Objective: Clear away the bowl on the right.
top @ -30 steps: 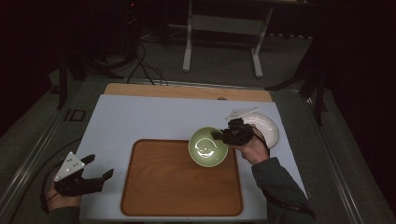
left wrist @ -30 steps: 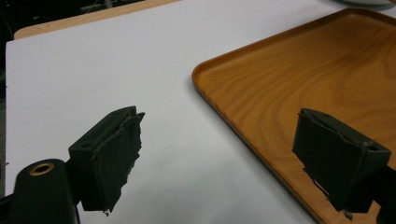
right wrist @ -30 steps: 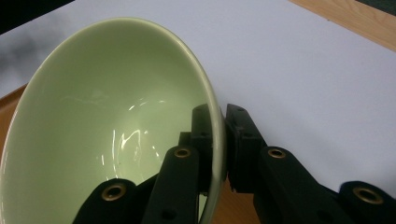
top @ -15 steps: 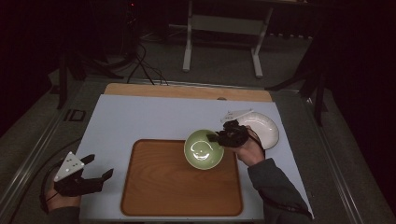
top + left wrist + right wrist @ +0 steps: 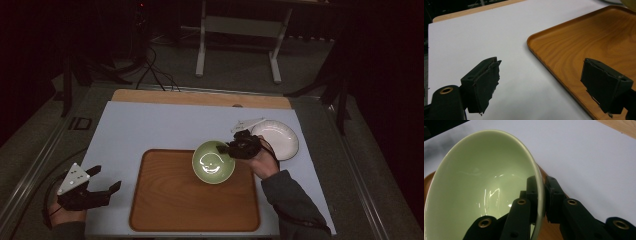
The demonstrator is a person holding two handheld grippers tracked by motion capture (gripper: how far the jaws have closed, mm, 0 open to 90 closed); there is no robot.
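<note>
A pale green bowl [image 5: 213, 161] hangs over the far right corner of the wooden tray [image 5: 170, 200]. My right gripper [image 5: 231, 146] is shut on the bowl's rim, one jaw inside and one outside. Up close in the right gripper view, the green bowl [image 5: 479, 182] is tilted and my right gripper [image 5: 541, 195] pinches its edge. My left gripper [image 5: 106, 179] rests open near the table's front left corner, beside the tray's left edge. In the left gripper view, my left gripper [image 5: 541, 86] has wide-apart jaws with nothing between them, over the white mat and the wooden tray [image 5: 579, 42].
A white plate [image 5: 278, 138] lies on the white mat [image 5: 150, 125] to the right of the bowl, behind my right hand. A bare wooden strip [image 5: 200, 97] runs along the table's far edge. Cables and a metal stand are on the floor beyond.
My right gripper has carried the green bowl left and toward me, from beside the white plate to over the tray's corner. The left gripper has stayed still.
</note>
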